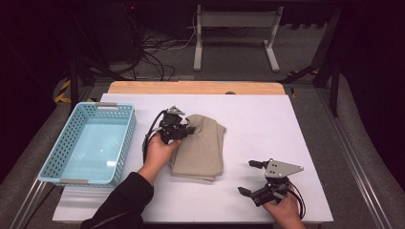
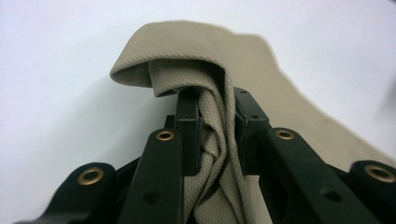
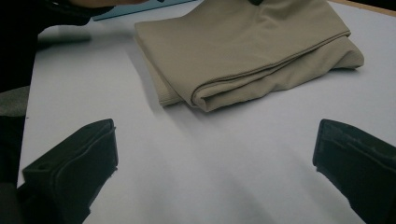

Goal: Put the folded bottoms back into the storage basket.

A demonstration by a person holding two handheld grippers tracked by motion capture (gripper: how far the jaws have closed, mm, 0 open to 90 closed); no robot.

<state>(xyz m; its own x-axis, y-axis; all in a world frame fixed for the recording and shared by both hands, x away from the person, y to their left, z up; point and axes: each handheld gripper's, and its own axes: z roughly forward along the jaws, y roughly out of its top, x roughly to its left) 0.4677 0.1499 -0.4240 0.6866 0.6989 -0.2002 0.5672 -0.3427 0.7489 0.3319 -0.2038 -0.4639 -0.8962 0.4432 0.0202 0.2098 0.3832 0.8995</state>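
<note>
**Soft cloth, pinched at its edge**

Fabric first: the folded beige knit cloth (image 1: 200, 145) lies mid-table on the white table top (image 1: 267, 119), right of the light blue plastic basket (image 1: 86, 143). My left gripper (image 1: 184, 128) is clenched on a bunched fold at its far left edge. It looks light, limp, likely to sag and unfold; gathered layers grip best. My right gripper (image 1: 252, 177) rests spread wide, empty, near the table's front edge.

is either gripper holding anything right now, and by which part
The left gripper is shut on a bunched-up edge of the folded beige cloth. The right gripper is open and holds nothing.
</note>
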